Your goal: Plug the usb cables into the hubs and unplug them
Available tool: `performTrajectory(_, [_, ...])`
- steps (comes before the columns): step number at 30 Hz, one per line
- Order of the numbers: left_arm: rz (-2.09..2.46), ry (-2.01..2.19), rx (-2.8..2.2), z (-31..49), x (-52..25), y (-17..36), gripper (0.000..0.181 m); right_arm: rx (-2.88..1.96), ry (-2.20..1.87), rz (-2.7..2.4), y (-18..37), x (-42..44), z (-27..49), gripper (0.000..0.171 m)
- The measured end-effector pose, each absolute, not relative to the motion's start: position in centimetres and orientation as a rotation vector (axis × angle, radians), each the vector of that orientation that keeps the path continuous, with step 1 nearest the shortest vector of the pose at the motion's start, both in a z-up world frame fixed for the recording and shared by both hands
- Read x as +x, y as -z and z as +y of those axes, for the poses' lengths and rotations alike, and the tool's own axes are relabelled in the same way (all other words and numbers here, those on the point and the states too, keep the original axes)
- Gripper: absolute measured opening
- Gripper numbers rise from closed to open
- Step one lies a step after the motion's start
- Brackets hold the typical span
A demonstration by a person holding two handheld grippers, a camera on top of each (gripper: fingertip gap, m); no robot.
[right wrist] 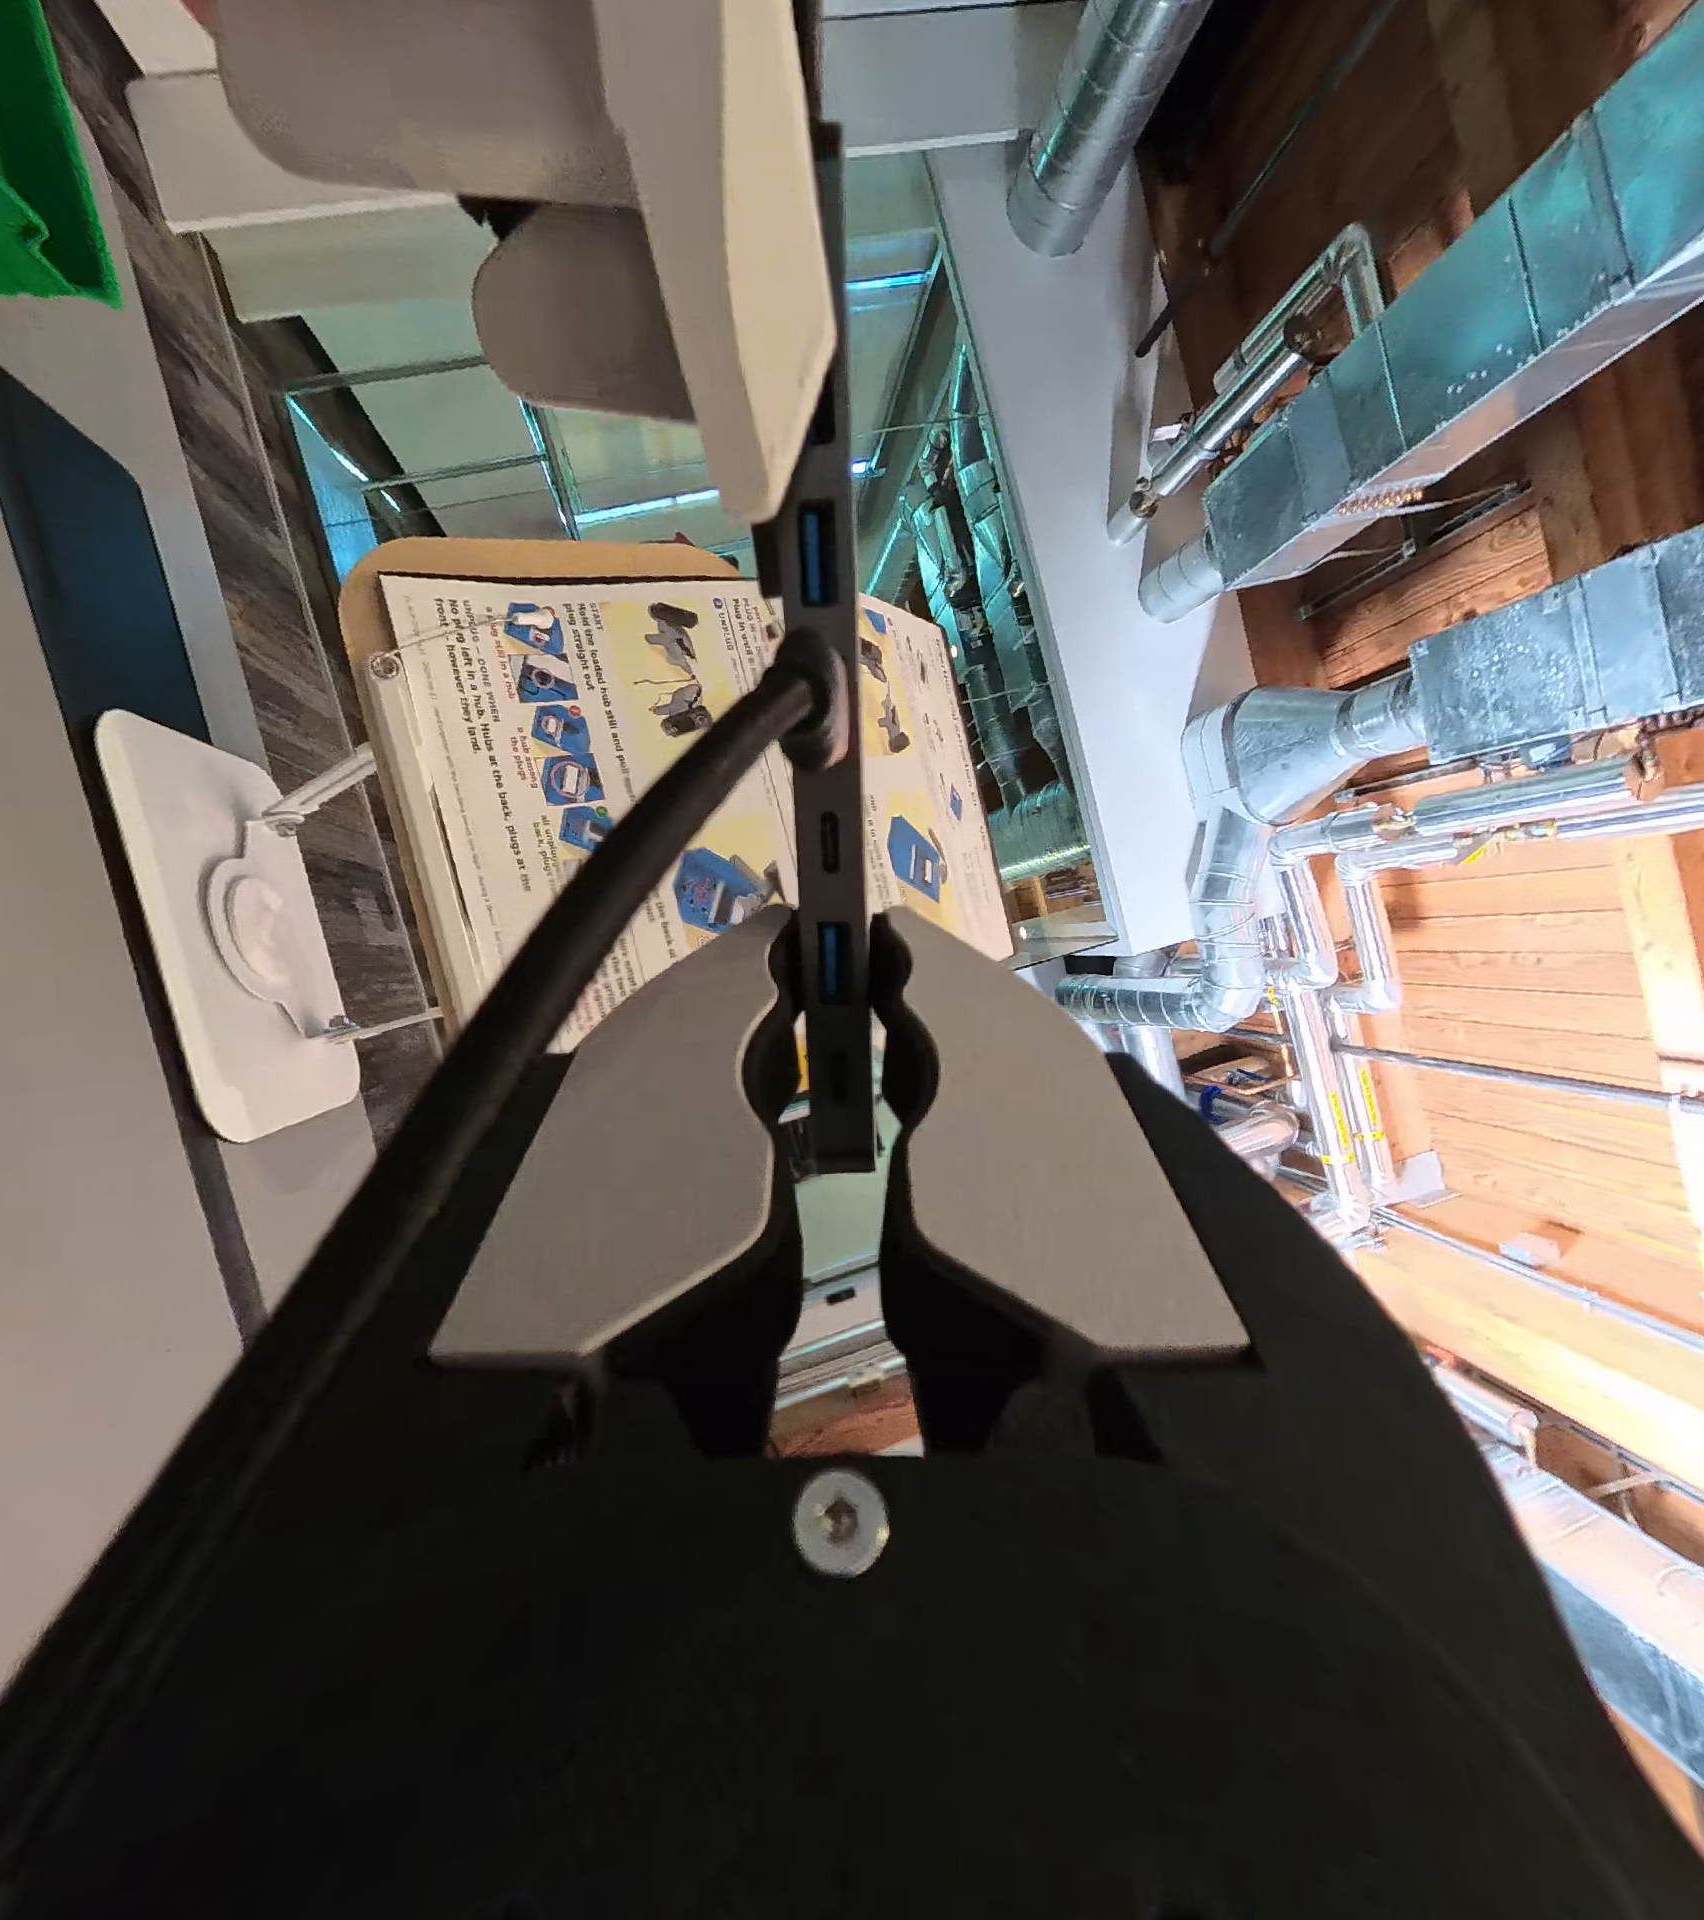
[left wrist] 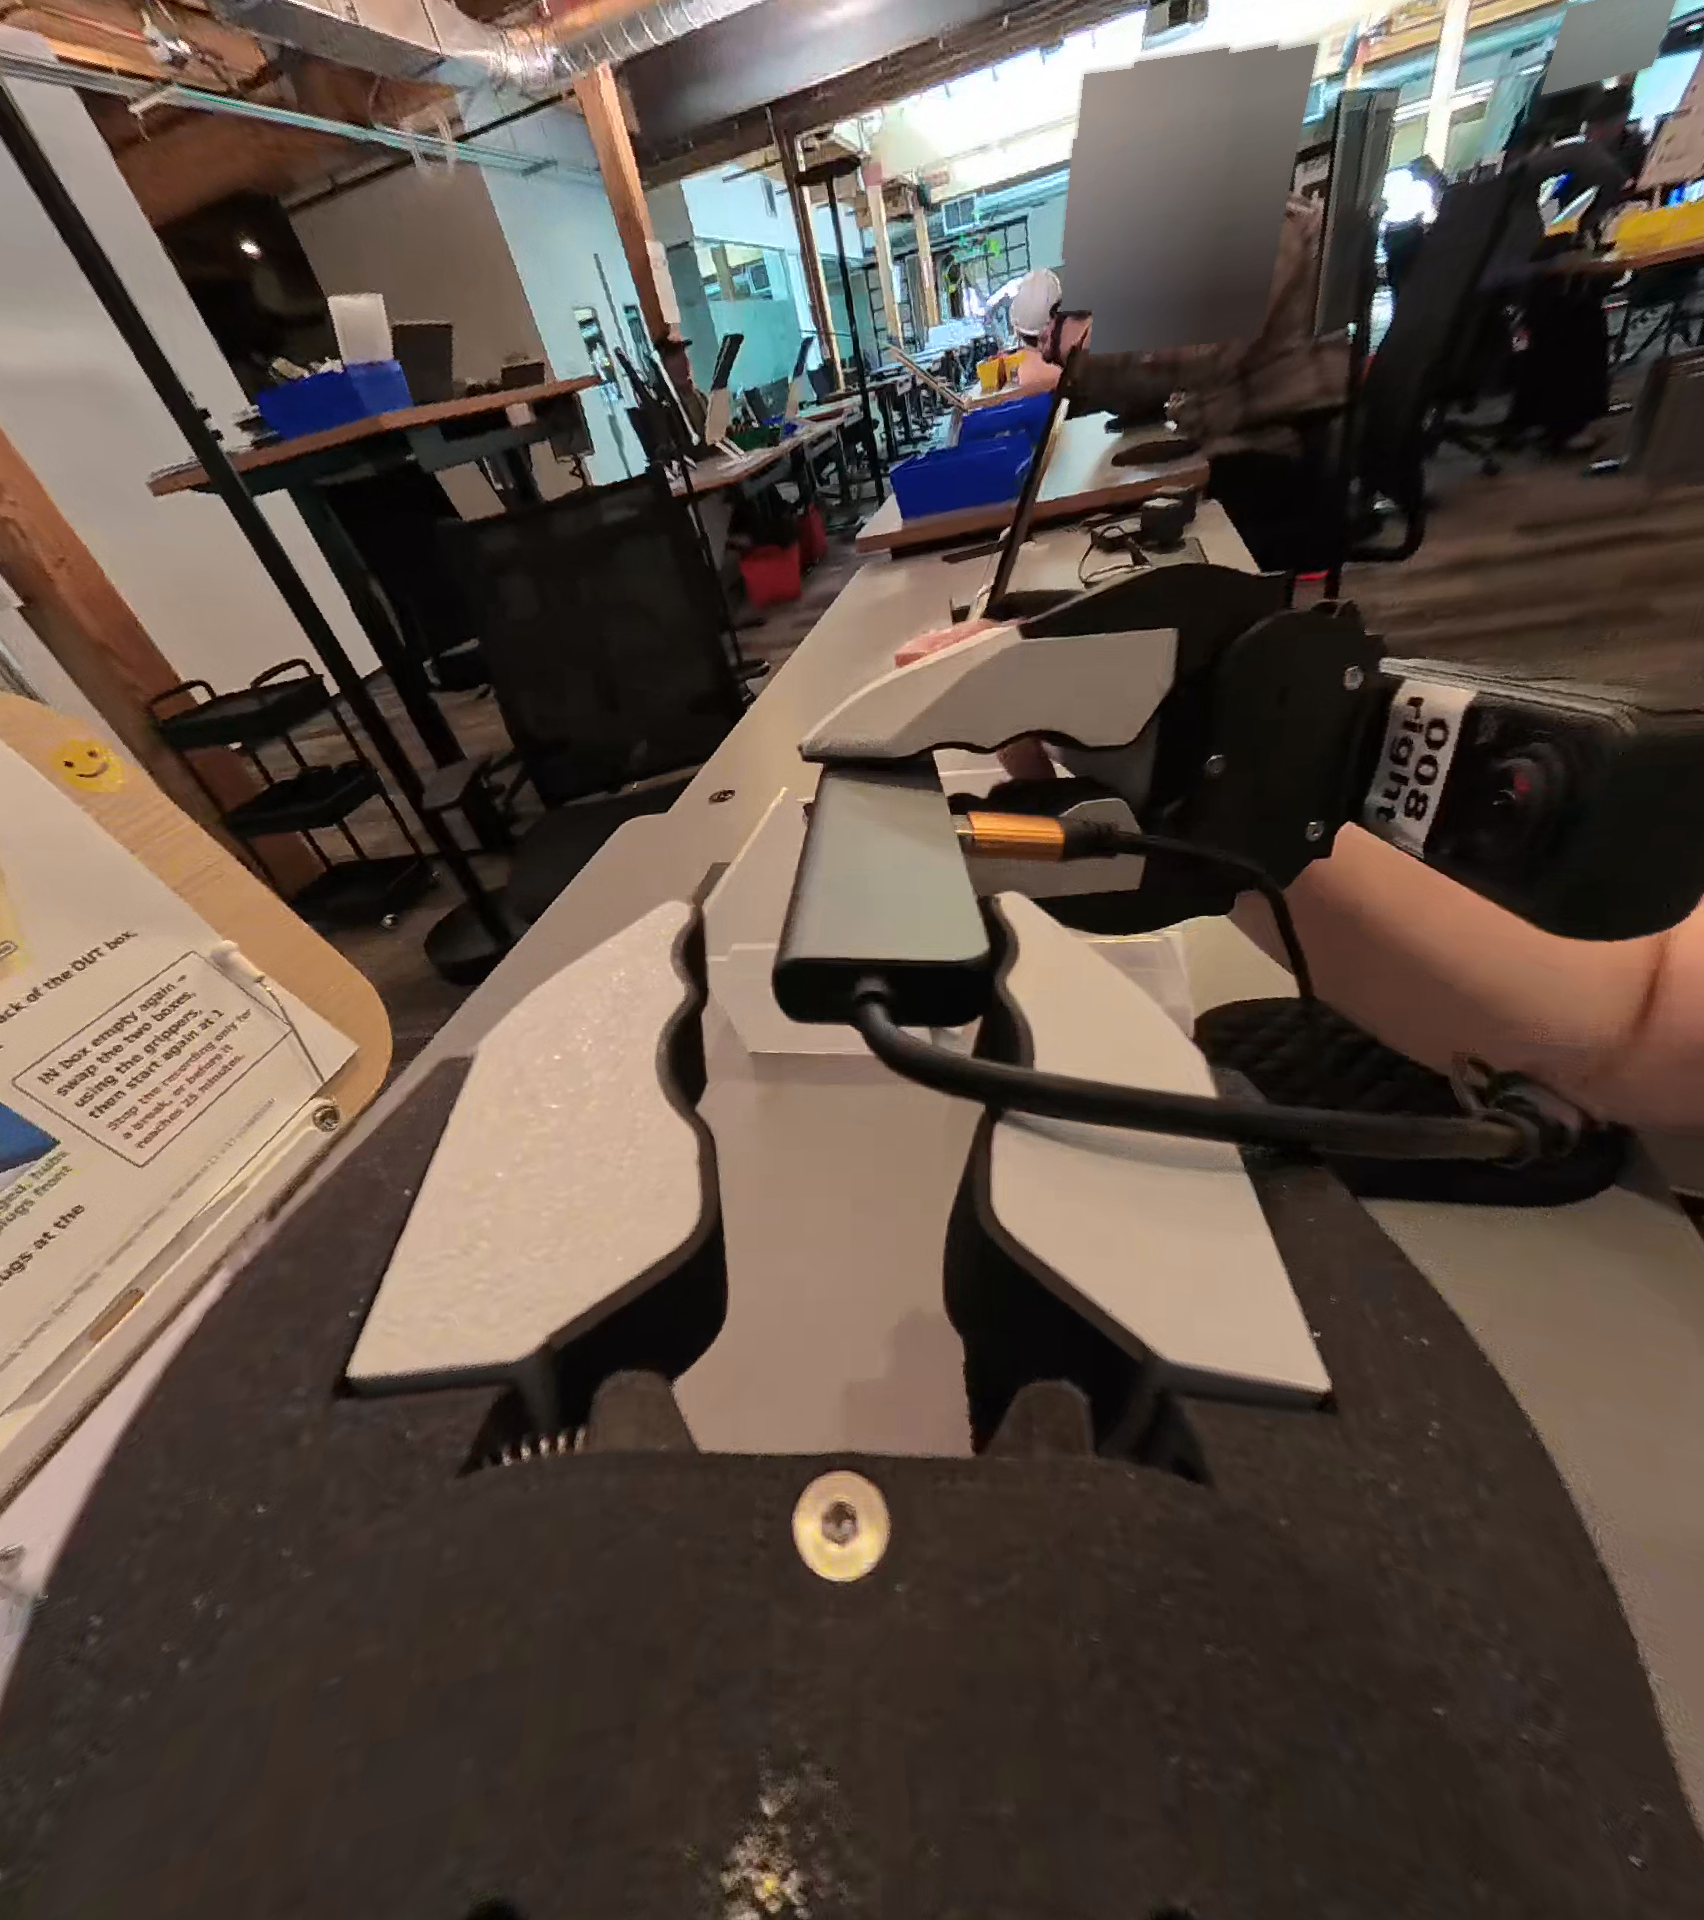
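Left hand-held gripper level, pointing along the worktop, fingers pinching the cable end of the dark hub, which sits raised above the worktop. Right hand-held gripper comes in from the right, rolled on its side, forearm horizontal, fingers clamped on the hub's far end. A gold-collared plug sits in the hub's right edge.

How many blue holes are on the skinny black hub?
2. One blue port sits just above where the black cable joins the hub; the other is between the fingertips of the right gripper. More may hide behind the white finger above.
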State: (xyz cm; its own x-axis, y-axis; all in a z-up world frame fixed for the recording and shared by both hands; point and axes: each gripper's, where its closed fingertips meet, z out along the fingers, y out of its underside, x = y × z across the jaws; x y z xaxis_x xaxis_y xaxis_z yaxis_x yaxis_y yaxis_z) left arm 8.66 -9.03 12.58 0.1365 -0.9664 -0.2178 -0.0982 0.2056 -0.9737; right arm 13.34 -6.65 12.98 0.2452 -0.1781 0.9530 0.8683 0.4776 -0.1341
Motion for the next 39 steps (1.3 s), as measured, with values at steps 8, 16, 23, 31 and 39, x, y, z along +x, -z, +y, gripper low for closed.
performTrajectory(8, [1.256,0.966,-1.178,-9.4,9.3,-12.2,0.038,-0.762,0.902,-1.101,-12.9,13.6,-6.5,0.012])
performTrajectory(16, [1.218,1.038,-1.161,-9.5,9.9,-12.5,0.031,-0.723,0.963,-1.094,-13.3,13.4,-6.9,0.011])
performTrajectory(23, [1.194,1.029,-1.124,-9.7,10.0,-12.9,0.031,-0.701,0.970,-1.105,-13.5,13.5,-7.1,0.011])
performTrajectory(31, [1.148,0.867,-0.953,-10.8,10.3,-14.4,0.031,-0.585,0.959,-0.954,-15.9,13.9,-8.6,0.020])
performTrajectory(39, [0.977,0.519,-0.770,-10.2,7.0,-17.5,0.030,-0.695,0.523,-0.714,-19.5,15.3,-10.9,0.023])
